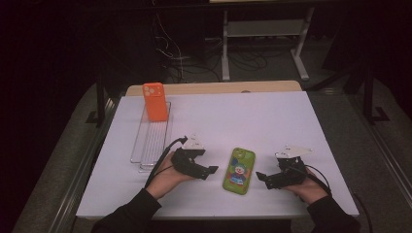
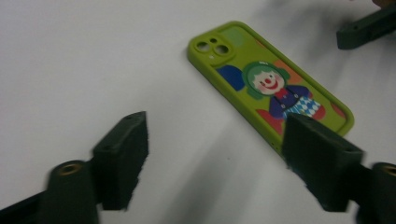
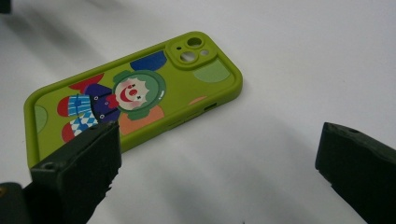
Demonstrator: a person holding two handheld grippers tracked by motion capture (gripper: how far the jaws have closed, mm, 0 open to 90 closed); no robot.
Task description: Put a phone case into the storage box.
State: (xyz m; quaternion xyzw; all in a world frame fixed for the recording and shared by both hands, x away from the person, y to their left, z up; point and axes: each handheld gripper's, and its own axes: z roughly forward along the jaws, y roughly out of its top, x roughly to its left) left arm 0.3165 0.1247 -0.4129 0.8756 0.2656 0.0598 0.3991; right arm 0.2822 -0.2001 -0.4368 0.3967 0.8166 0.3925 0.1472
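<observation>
Green phone case (image 1: 239,171) w/ a clown print lies flat, camera-cutout end away from the person, near the front edge of the white counter (image 1: 252,116), between the two grippers. Left gripper (image 1: 210,171) sits just beside the case's left long side, jaws pointing at it; in the left gripper view the jaws stand apart w/ only bare counter between them, and one jaw overlaps the case's edge, contact can't be told. Right gripper (image 1: 262,177) is near the case's right side, a small gap between them, jaws spread wide, nothing pinched; in the right gripper view one jaw covers the case's bottom corner. Both hands rest low on the counter. Farther back at left, an orange phone case (image 1: 155,101) stands upright at the far end of a clear ribbed tray (image 1: 148,145), well apart from both grippers.
</observation>
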